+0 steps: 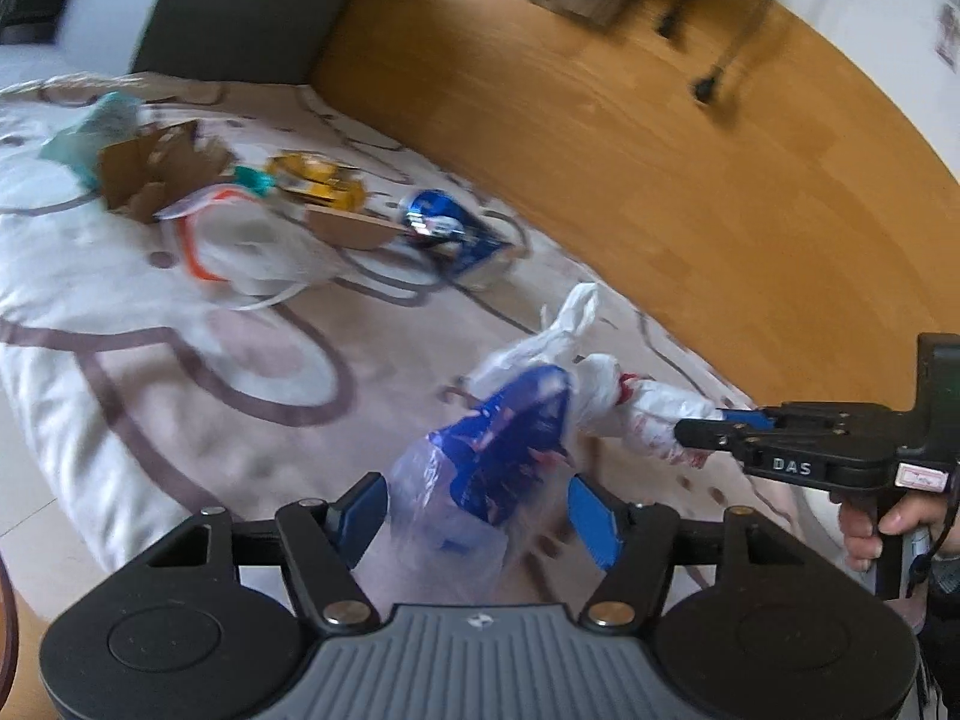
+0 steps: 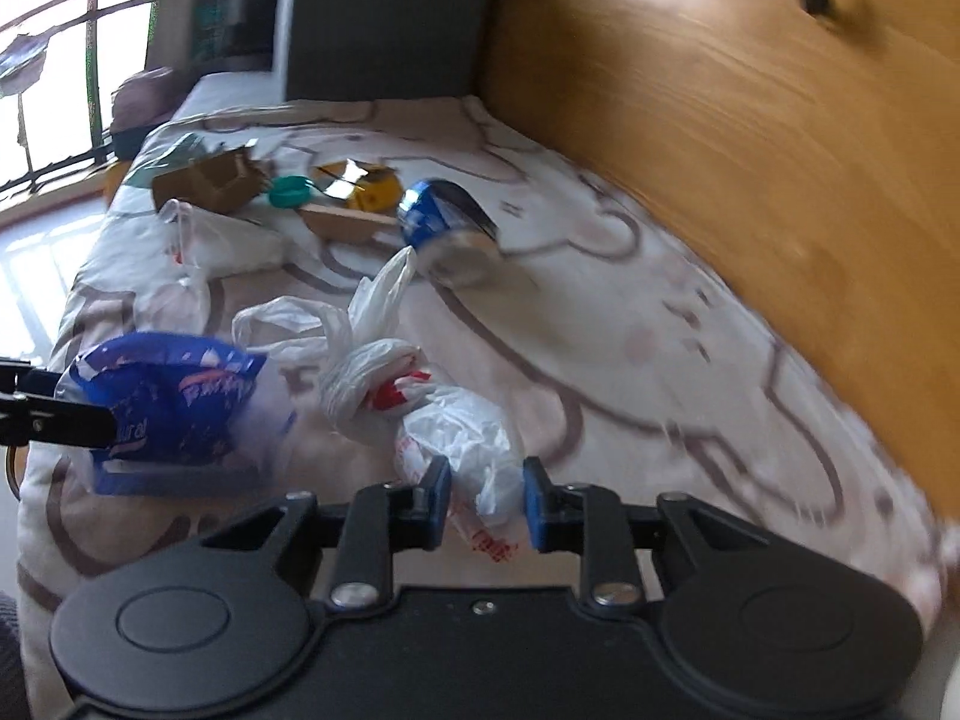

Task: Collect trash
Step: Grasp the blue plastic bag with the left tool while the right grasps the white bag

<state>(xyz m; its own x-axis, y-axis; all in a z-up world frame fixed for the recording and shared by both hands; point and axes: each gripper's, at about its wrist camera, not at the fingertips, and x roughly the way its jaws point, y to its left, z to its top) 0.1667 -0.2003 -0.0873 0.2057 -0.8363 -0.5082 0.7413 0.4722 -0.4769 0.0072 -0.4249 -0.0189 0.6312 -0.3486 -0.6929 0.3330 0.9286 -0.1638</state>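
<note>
A blue and clear plastic wrapper (image 1: 498, 456) sits between the fingers of my left gripper (image 1: 477, 510), which looks closed on it; it also shows in the right wrist view (image 2: 174, 408). My right gripper (image 2: 486, 495) is shut on a white plastic bag with red print (image 2: 456, 426), seen in the left wrist view (image 1: 636, 408) with that gripper (image 1: 702, 435) at the right. Both bags hang just above a patterned white blanket (image 1: 150, 390). More trash lies farther off: a cardboard box (image 1: 150, 168), a yellow package (image 1: 318, 180), a blue wrapper (image 1: 456, 228) and another white bag (image 1: 252, 246).
A wooden floor (image 1: 660, 150) runs along the right of the blanket. A dark cabinet (image 1: 240, 6) stands at the far end. A teal lid (image 2: 291, 191) lies by the cardboard. A window (image 2: 54, 60) is at the far left.
</note>
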